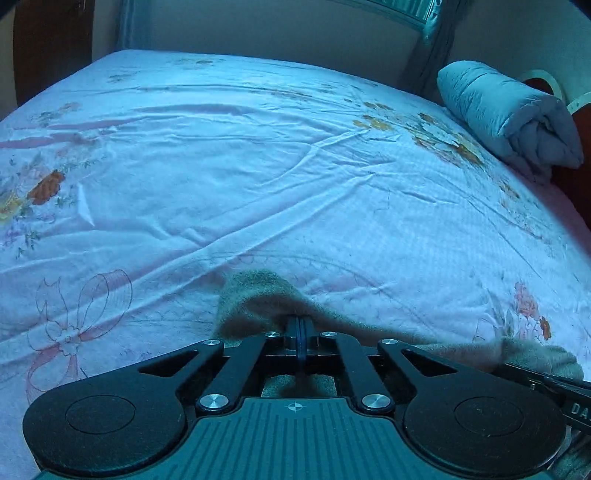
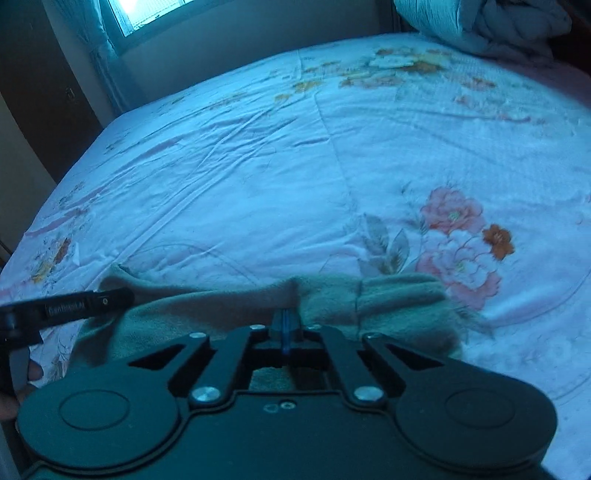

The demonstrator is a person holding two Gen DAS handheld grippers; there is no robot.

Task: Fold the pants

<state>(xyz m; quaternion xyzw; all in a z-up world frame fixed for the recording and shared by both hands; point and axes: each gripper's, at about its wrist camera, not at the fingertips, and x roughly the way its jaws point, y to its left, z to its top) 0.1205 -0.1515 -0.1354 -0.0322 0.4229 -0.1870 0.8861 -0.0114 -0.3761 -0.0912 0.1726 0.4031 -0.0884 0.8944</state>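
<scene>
Grey-brown fleece pants (image 1: 258,295) lie along the near edge of a bed with a pale floral sheet (image 1: 258,166). My left gripper (image 1: 301,323) is shut, its pads pinching a raised fold of the pants' edge. The same cloth stretches rightward to the other gripper's tip (image 1: 546,376). In the right wrist view the pants (image 2: 399,299) bunch across the front, and my right gripper (image 2: 286,319) is shut on a pinched ridge of that fabric. The left gripper's black finger (image 2: 74,304) reaches in from the left over the cloth's end. Most of the pants are hidden under the gripper bodies.
A rolled pale quilt (image 1: 509,114) sits at the bed's far right corner, seen also as a bundled quilt (image 2: 487,26). A lit window (image 2: 147,13) with a curtain (image 2: 107,55) stands behind the bed. A dark wooden door (image 1: 51,44) is at the far left.
</scene>
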